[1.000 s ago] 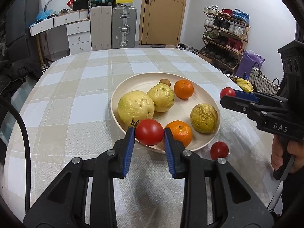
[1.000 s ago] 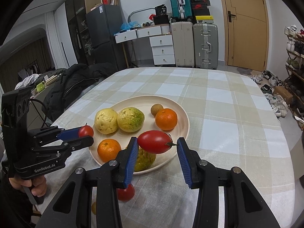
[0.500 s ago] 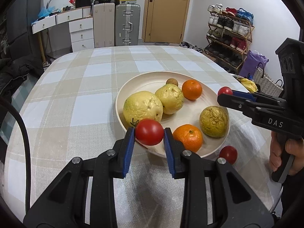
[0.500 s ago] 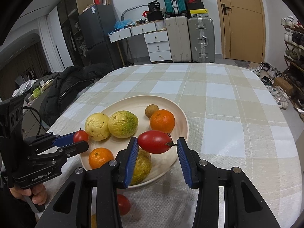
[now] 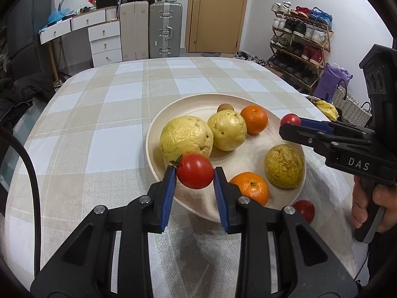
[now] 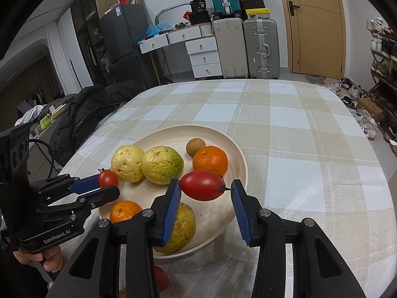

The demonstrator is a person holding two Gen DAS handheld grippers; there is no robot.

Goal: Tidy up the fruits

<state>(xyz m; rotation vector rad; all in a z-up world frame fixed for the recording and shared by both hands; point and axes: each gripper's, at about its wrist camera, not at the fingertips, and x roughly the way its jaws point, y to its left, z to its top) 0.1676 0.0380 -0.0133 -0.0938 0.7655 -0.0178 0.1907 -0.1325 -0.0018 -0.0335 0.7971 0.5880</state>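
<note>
A cream plate (image 5: 188,104) on the checked tablecloth holds three yellow-green guavas (image 5: 186,137), two oranges (image 5: 254,119) and a small brown fruit (image 5: 225,107). My left gripper (image 5: 195,171) is shut on a round red tomato (image 5: 195,170) over the plate's near rim. My right gripper (image 6: 204,186) is shut on an oblong red tomato (image 6: 202,185) above the plate (image 6: 233,149); it shows in the left wrist view (image 5: 290,119) too. The left gripper also shows in the right wrist view (image 6: 108,178). A loose tomato (image 5: 304,209) lies on the cloth beside the plate.
The table (image 5: 99,114) has a rounded edge. A shoe rack (image 5: 297,47) and a basket (image 5: 349,106) stand to the right. Suitcases (image 5: 165,29) and drawers (image 5: 105,42) stand by the far wall. A dark coat (image 6: 91,109) lies at the left.
Both grippers have moved forward over the plate, each still holding its tomato. The plate and its fruits look closer in both views.
</note>
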